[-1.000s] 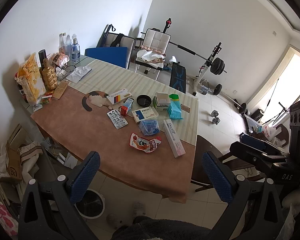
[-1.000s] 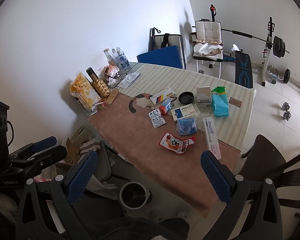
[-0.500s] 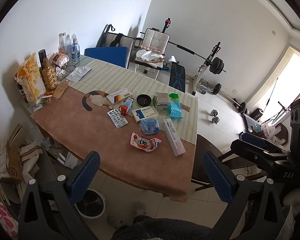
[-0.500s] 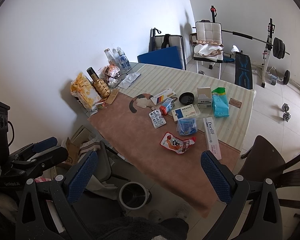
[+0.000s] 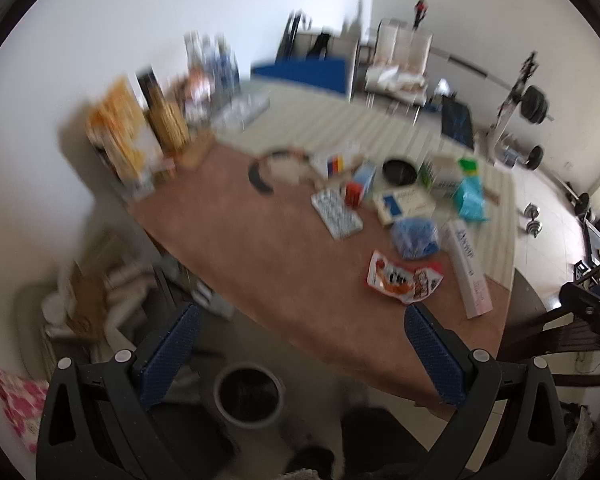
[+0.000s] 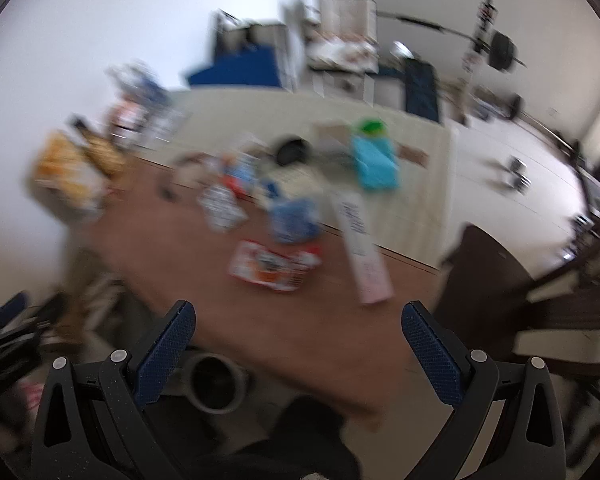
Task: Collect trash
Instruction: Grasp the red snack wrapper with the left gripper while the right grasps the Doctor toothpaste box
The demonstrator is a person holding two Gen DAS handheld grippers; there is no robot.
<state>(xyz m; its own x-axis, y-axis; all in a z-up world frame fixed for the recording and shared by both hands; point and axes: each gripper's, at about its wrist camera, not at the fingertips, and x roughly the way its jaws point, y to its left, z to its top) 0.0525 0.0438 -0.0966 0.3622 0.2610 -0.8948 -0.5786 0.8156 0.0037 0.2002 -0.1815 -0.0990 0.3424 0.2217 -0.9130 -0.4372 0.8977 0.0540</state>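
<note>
Crumpled red-and-white snack wrapper [image 5: 403, 281] flat on the brown near part of the table [image 5: 268, 256], torn edges curled, just near of a blue plastic bag [image 5: 414, 237] and left of a long white box [image 5: 467, 267]. Farther back: blister pack [image 5: 336, 213], teal packet [image 5: 471, 199], black dish [image 5: 399, 172]. Round bin [image 5: 247, 396] on the floor under the near table edge.

Compared with half a second ago: both views now smeared with motion blur, table and litter larger and closer in frame, wrapper nearer the fingertips, bin now between the left fingers.

Left gripper [image 5: 300, 352] above the near table edge, jaws spread wide, nothing between the blue pads. Right gripper [image 6: 298, 350] likewise wide apart and empty, aimed at the wrapper [image 6: 272, 266] and box [image 6: 362, 248], bin [image 6: 214, 382] low between its fingers.
</note>
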